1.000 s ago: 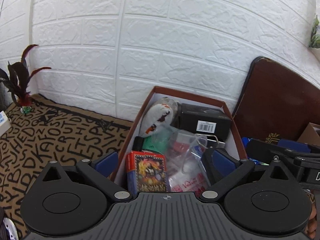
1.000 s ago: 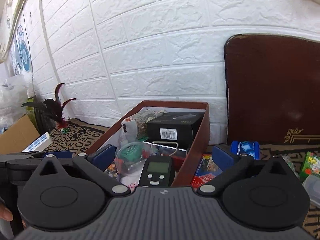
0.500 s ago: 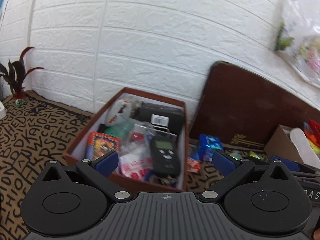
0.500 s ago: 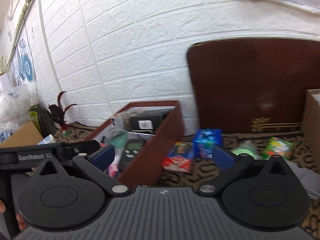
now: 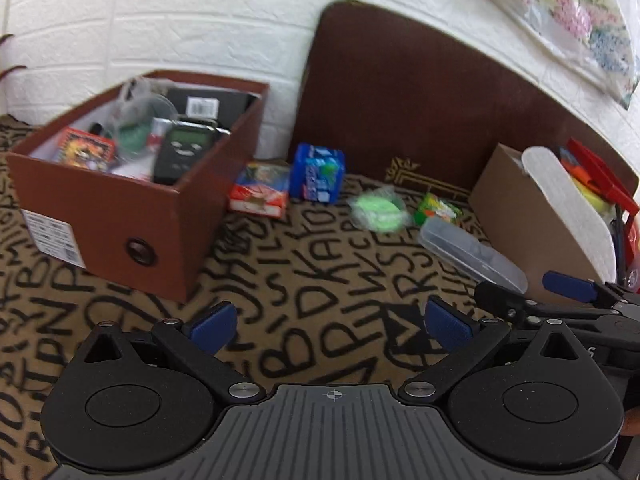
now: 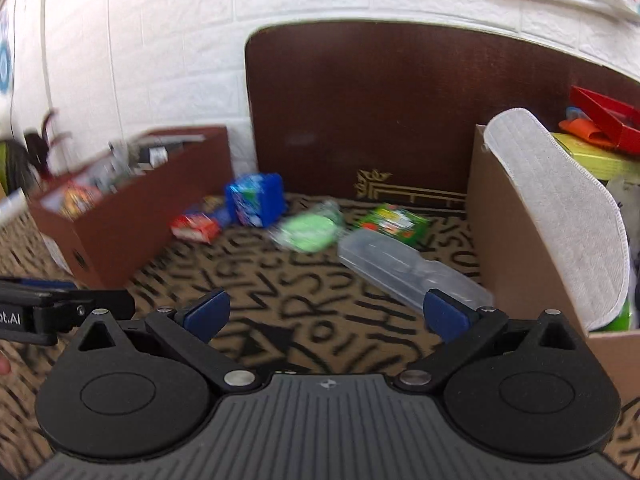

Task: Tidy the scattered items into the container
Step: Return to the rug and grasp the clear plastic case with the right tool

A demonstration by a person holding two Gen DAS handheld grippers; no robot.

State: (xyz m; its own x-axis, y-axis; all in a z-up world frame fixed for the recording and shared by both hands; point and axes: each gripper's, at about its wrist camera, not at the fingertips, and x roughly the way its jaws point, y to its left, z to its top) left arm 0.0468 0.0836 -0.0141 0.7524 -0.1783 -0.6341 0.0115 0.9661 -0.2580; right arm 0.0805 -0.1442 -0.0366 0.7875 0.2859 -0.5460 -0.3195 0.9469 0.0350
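Container: brown shoebox [image 5: 120, 216], open-topped, standing on the letter-printed rug [image 5: 320, 280] at the left, its far end close to the white brick wall [image 5: 180, 20]; white label and a round eyelet on the near end.
Container contents: black handheld device with a small screen [image 5: 180, 154], red-and-yellow printed pack [image 5: 86, 151], black box with a barcode sticker [image 5: 208, 102], clear plastic wrapping with something green under it; all lie inside, heaped to about rim level.
Scattered items, nearest the container first: red-and-blue flat packet [image 5: 262, 190], touching or just beside the shoebox's right wall; blue packet [image 5: 317, 173], upright, just beside the flat packet; pale green object in clear wrap [image 5: 378, 210]; green printed carton [image 5: 438, 208]; clear plastic case [image 5: 472, 252], lying flat near the cardboard box.
Cardboard box: tan carton [image 6: 516, 240] at the right, with a white padded cloth [image 6: 560, 208] draped over its rim and red and yellow items behind.
Backdrop: dark brown board [image 6: 380, 112] leaning against the wall behind the scattered items.
Left gripper [image 5: 330, 322]: above bare rug, jaws wide apart, holding nothing.
Right gripper [image 6: 326, 314]: above bare rug, jaws wide apart, holding nothing; right pad [image 6: 446, 316] overlaps the near end of the clear case in view, contact cannot be told.
Image quality: right wrist view blurred.
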